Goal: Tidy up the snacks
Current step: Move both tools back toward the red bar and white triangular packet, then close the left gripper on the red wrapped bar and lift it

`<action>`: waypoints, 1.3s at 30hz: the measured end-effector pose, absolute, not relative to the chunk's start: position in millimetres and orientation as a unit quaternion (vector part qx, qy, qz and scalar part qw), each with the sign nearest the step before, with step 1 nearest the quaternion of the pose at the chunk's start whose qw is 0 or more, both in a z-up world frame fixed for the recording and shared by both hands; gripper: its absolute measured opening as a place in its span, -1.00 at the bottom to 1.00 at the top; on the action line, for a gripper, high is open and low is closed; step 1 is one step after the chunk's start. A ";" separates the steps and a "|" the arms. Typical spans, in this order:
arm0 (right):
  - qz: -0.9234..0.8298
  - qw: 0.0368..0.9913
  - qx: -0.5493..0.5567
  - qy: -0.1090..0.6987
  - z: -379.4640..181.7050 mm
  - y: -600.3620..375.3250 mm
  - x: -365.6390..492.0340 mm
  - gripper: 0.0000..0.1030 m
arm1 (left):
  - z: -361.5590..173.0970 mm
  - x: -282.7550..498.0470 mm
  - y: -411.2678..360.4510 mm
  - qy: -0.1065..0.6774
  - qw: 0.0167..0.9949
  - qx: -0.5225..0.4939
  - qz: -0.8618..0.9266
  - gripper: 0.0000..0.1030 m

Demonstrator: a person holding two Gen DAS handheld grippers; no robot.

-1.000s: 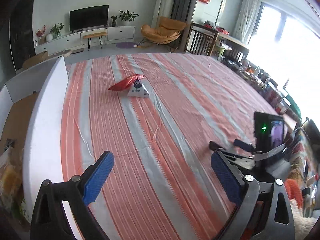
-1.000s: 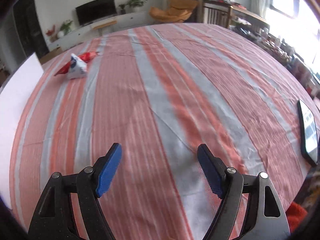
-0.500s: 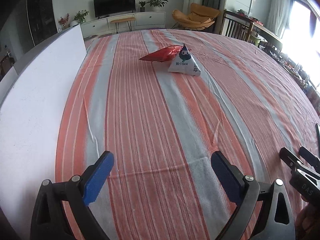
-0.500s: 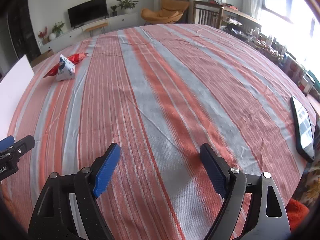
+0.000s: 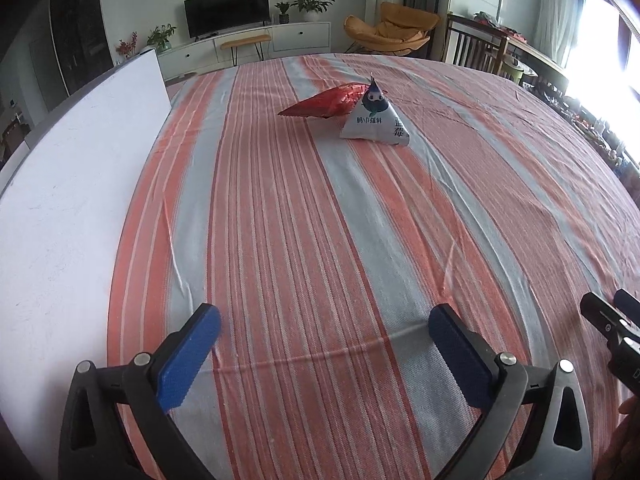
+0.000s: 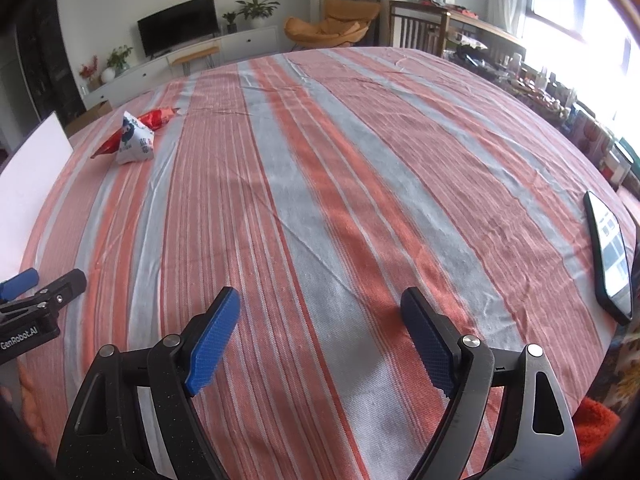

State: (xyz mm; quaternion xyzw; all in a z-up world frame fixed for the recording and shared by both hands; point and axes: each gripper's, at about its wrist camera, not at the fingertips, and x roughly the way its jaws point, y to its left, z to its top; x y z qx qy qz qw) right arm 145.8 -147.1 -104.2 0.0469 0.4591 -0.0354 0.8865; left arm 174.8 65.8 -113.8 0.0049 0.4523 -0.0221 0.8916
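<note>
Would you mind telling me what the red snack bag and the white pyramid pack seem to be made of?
Red snack bag: likely metallised foil film, since it is glossy and crinkled with bright glints. White pyramid pack: probably printed plastic film or coated paper, with a smoother, duller sheen and sharp folded edges.

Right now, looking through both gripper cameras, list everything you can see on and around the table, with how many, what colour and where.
pyramid snack pouch: one, white with blue print, far part of the table, left of centre
foil snack packet: one, shiny red, lying right behind the pouch
striped tablecloth: one, orange, red and grey, covering the table
white board: one, along the table's left edge
phone: one, black, screen lit, at the right edge
television: one, black, on a white cabinet by the far wall
armchair: one, orange, beyond the table
left gripper: blue pads, jaws opening, nothing between them
right gripper: blue pads, open, empty
</note>
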 end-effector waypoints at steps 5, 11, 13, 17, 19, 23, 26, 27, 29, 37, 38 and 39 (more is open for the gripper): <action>0.063 0.890 0.001 0.451 -79.4 -124.4 198.7 0.66 | -113.4 175.2 65.2 0.453 0.891 0.006 -0.022 1.00; 0.190 0.867 -0.099 0.449 -71.3 -55.0 284.1 0.62 | -113.4 175.7 65.8 0.453 0.891 0.006 -0.022 1.00; 0.222 0.853 -0.111 0.459 -77.2 -27.1 305.5 0.62 | -113.4 175.7 65.8 0.453 0.891 0.006 -0.022 1.00; 0.237 0.839 -0.123 0.474 -99.6 17.1 335.0 0.58 | -113.5 175.8 65.7 0.453 0.891 0.006 -0.022 1.00; 0.231 0.836 -0.132 0.479 -111.5 29.5 343.2 0.55 | -113.6 175.9 65.9 0.453 0.891 0.006 -0.022 1.00; 0.224 0.841 -0.103 0.482 -117.9 22.6 344.9 0.01 | -113.7 175.9 65.9 0.452 0.891 0.006 -0.022 1.00; 0.198 0.850 -0.105 0.477 -117.1 -0.5 330.6 0.01 | -113.8 176.0 66.0 0.453 0.891 0.006 -0.022 1.00; 0.187 0.853 -0.101 0.478 -115.6 -14.5 324.0 0.01 | -113.7 175.9 65.9 0.452 0.891 0.006 -0.022 1.00; 0.154 0.859 -0.091 0.479 -112.8 -43.0 310.6 0.01 | -113.8 175.9 65.8 0.453 0.891 0.006 -0.022 1.00; 0.056 0.881 -0.027 0.469 -104.7 -150.2 238.3 0.02 | -113.5 176.3 65.8 0.452 0.892 0.006 -0.021 1.00; 0.048 0.884 -0.022 0.465 -104.3 -155.9 231.9 0.03 | -113.6 176.2 65.7 0.452 0.892 0.006 -0.021 1.00; 0.042 0.886 -0.018 0.461 -104.3 -157.9 227.6 0.04 | -113.6 176.1 65.7 0.452 0.892 0.006 -0.021 1.00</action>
